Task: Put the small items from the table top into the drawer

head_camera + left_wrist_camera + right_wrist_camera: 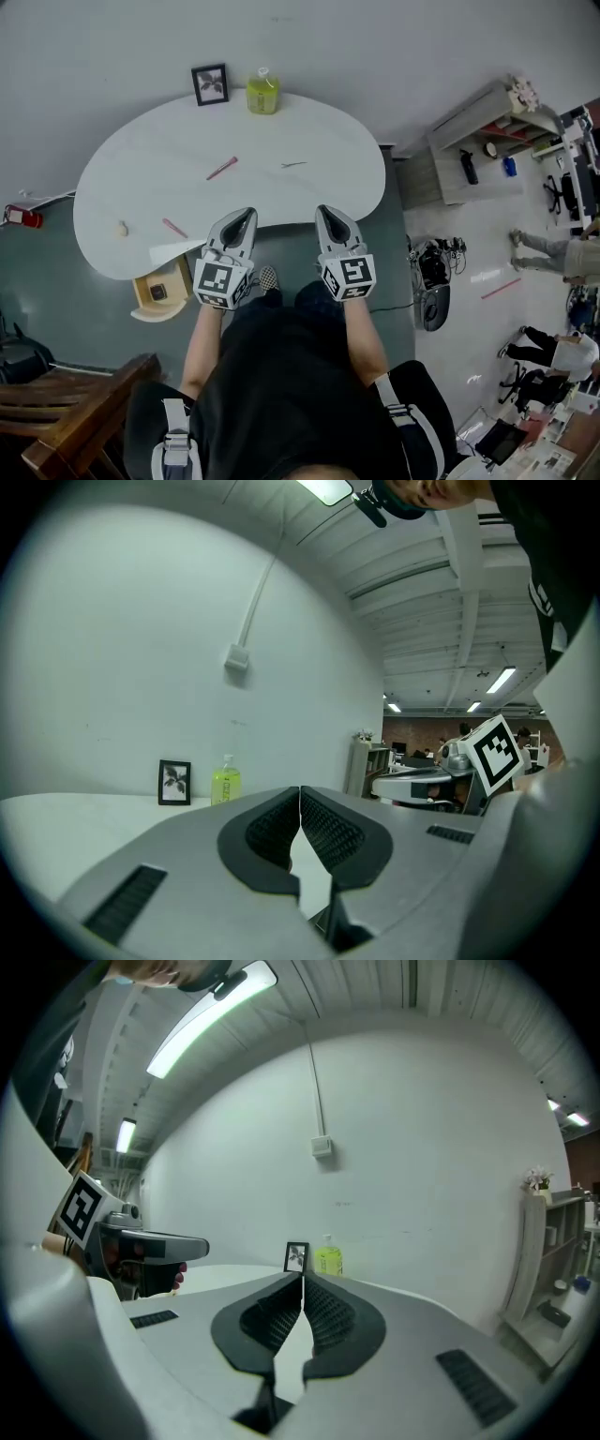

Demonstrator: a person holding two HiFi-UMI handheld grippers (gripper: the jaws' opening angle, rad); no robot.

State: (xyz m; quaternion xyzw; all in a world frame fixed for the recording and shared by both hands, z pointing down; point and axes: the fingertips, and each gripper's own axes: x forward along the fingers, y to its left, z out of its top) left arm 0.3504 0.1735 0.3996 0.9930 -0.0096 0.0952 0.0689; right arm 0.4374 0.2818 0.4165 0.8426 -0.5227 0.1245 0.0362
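Observation:
On the white kidney-shaped table [150,150] lie a red pen [222,168], a pink pen [174,228], a thin dark item [293,165] and a small beige item [122,228]. Below the table's front left edge an open wooden drawer [175,305] holds a small dark object [157,292]. My left gripper [248,216] [300,794] hovers shut and empty at the table's near edge. My right gripper [325,214] [303,1283] is beside it, also shut and empty. Both point at the back wall.
A framed picture [210,84] and a green bottle [262,93] stand at the table's far edge. A wooden chair [66,412] is at the lower left. On the right stand a grey shelf unit [478,141] and a black device [433,281] on the floor.

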